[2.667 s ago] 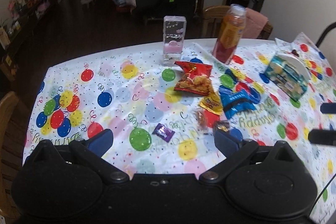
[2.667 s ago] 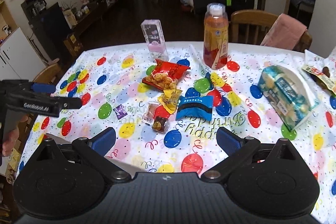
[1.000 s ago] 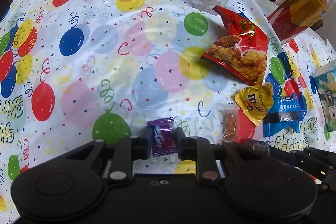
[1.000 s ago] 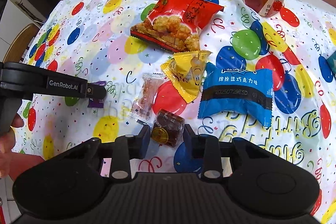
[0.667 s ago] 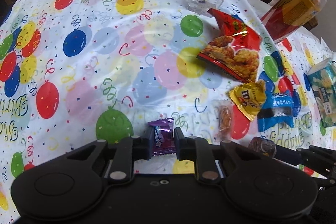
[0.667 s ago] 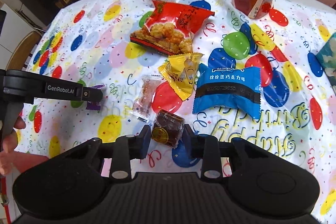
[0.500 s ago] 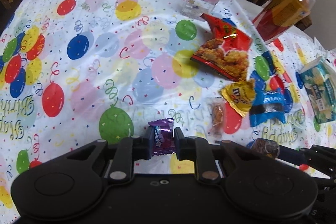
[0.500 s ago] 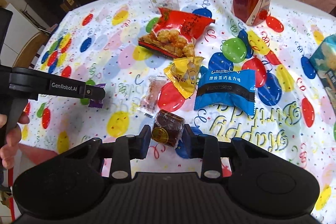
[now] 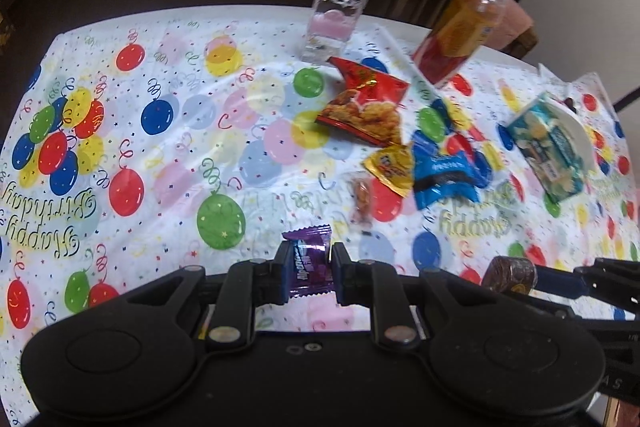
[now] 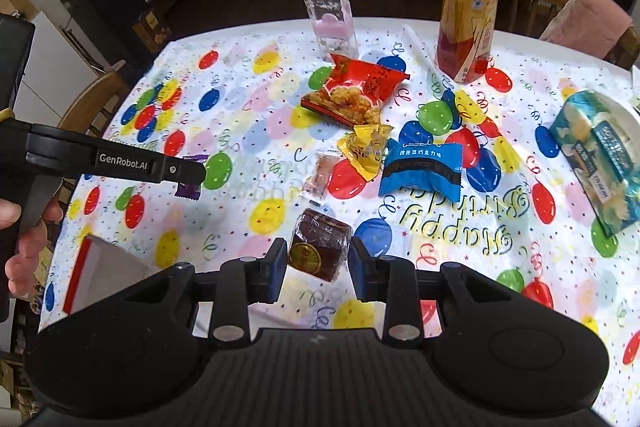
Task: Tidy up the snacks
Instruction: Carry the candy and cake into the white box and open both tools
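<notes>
now the left gripper is clamped on a purple candy, low in the middle of the left wrist frame, lifted clear of the balloon cloth. the right gripper is clamped on a brown candy, low centre of the right wrist frame, also held above the cloth. in the left wrist view that brown candy shows at lower right, at the tip of the other gripper; in the right wrist view the purple candy peeks from under the left gripper's arm at mid left, with fingers of a hand at the left edge.

still lying on the cloth, in mid frame: a red bag, a yellow packet just below it, a blue packet touching the yellow one's right side, and a small clear sweet to the left of them. a clear box and a juice bottle stand upright at upper centre. a tissue pack lies at the right edge. a red-edged box sits at lower left, partly hidden by the gripper body.
</notes>
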Motion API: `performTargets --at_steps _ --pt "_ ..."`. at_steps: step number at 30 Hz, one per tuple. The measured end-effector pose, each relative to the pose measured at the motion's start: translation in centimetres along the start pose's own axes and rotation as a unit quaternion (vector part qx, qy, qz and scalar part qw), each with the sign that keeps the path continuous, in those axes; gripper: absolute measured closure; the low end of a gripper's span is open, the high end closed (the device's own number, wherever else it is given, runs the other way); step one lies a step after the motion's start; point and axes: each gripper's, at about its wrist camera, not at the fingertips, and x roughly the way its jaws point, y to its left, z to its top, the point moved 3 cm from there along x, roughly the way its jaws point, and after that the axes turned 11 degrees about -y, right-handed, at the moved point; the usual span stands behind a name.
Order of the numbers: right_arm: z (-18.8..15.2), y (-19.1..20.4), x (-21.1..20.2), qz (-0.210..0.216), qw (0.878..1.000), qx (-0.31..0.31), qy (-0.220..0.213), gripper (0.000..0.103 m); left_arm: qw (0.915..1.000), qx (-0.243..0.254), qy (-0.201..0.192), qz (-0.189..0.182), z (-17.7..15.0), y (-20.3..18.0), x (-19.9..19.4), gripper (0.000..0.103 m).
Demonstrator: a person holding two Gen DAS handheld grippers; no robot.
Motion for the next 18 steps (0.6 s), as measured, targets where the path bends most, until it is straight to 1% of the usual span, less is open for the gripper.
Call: performTargets --at_steps 8,18 --pt "-1.8 2.2 -3.2 -0.003 1.0 -0.009 -0.011 0.071 0.9994 0.029 -0.007 -0.02 -2.1 -0.7 -3.7 0.086" --pt "-5.0 4.4 -5.5 -0.005 1.0 -0.01 -0.013 0.071 0.9974 0.062 -0.005 -0.038 -5.4 -0.9 -6.9 0.086"
